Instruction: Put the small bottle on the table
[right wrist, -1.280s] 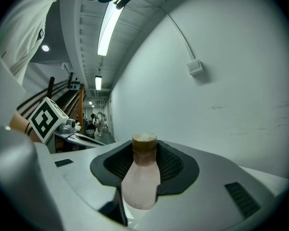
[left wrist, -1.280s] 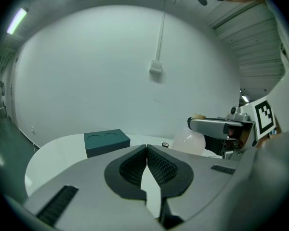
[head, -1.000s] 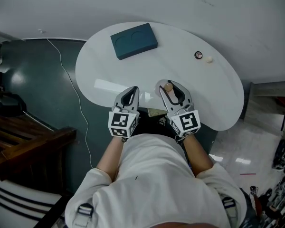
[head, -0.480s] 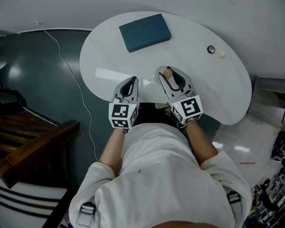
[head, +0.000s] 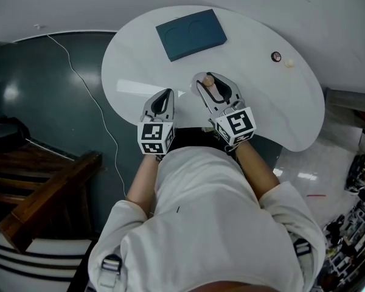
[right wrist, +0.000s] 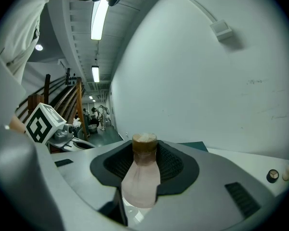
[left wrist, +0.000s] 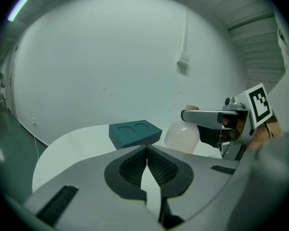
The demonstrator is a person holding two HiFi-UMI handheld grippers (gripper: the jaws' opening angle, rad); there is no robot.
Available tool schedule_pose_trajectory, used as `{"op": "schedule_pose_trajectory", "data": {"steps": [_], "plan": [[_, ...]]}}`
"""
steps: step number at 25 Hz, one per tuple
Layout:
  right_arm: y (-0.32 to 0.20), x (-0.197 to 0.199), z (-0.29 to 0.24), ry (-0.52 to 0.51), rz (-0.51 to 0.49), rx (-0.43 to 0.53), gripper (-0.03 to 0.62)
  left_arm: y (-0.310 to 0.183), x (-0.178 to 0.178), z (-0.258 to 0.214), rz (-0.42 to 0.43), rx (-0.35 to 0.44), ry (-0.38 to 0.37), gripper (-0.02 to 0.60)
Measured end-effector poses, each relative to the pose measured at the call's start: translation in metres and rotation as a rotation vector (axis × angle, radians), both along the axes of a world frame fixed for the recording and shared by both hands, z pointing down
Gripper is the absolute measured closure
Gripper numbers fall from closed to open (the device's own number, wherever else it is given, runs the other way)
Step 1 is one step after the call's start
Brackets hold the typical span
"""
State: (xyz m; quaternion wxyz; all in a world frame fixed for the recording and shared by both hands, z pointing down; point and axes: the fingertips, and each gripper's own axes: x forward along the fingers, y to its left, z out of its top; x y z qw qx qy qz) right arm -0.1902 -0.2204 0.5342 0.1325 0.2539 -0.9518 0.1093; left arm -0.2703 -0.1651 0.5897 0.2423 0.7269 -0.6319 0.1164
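We see the small bottle as a little flask of cloudy, milky-pale material with a faint pink cast, its body rounded and full at the bottom and drawing in to a short neck. A brown, cork-like stopper with a paler top closes it. It stands upright, long axis vertical, stopper up and the wide base down toward the white table. The right gripper is clamped on it: the two dark ribbed pads press on the neck and shoulder from either side, so the stopper shows above the jaws and the round body hangs below them. Whether the base touches the tabletop we cannot tell, as the left gripper's body hides it in that gripper's view. Taking the dark teal block with its two round hollows as our mark, the bottle is on the person's side of it, a little to the block's right and apart from it, above the bare tabletop. The left gripper is also on the person's side of the block, a little to the block's left, near the table's edge; its pads meet at the tips with nothing between them. Well to the right of the block, a small dark round piece and a pale bead lie just beside each other.
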Motion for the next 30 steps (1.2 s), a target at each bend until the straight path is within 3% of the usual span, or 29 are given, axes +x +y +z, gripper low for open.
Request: {"op": "schedule_pose_trajectory", "data": {"steps": [16, 30], "plan": [[-0.019, -0.07, 0.043, 0.041, 0.006, -0.041, 0.454, -0.029, -0.066, 0.033, 0.043, -0.056, -0.008, 0.561], [-0.019, -0.123, 0.085, 0.098, -0.03, -0.078, 0.454, -0.025, -0.11, 0.063, 0.021, -0.116, -0.005, 0.561]]}}
